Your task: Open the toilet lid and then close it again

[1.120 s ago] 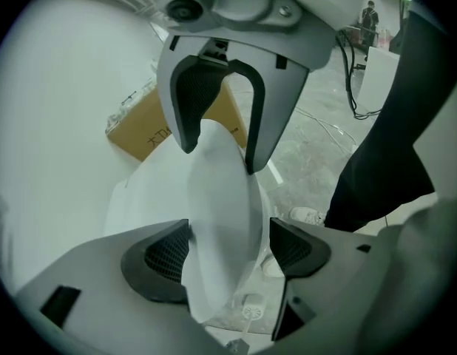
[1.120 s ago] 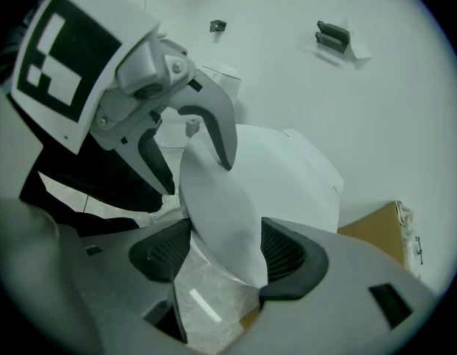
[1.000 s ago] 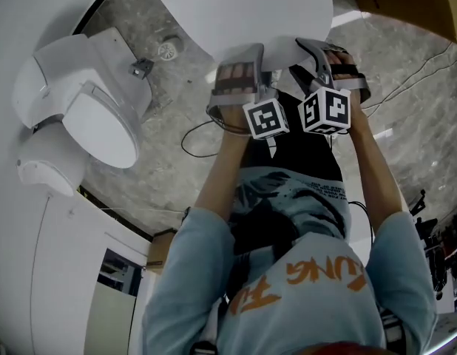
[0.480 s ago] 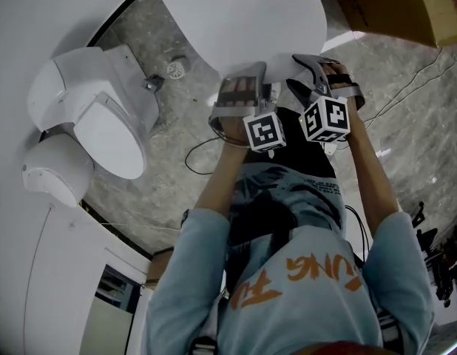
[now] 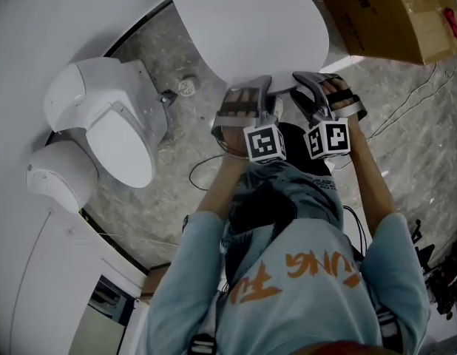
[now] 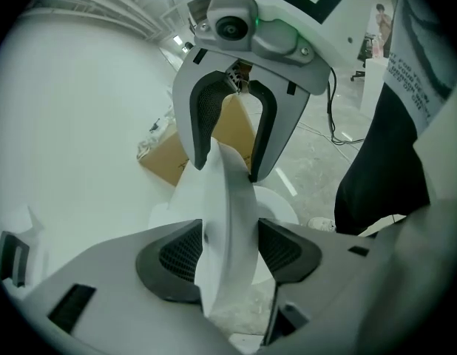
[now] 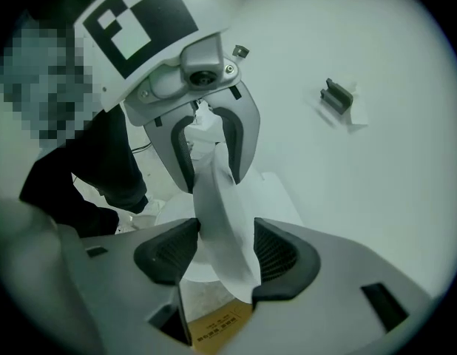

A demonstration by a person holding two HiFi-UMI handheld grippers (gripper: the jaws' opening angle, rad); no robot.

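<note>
The white toilet lid (image 5: 251,28) is a large oval at the top of the head view, and its near rim is held by both grippers side by side. My left gripper (image 5: 247,93) has just been closing its jaws, with the lid rim (image 6: 227,198) between its pads. My right gripper (image 5: 310,80) has been closing as well and clamps the same rim (image 7: 221,198). Each gripper view looks along the rim at the other gripper: the right gripper (image 6: 228,146) and the left gripper (image 7: 210,154) face each other on it. The bowl under the lid is hidden.
A second white toilet (image 5: 110,120) with its lid down stands at the left, a rounded white fixture (image 5: 58,172) beside it. A cardboard box (image 5: 391,13) sits at the top right. Cables (image 5: 202,172) and a floor drain (image 5: 187,87) lie on the grey stone floor.
Both grippers have come up together with the lid's near rim between their jaws. The view has shifted, so the second toilet sits lower and more of the cardboard box shows.
</note>
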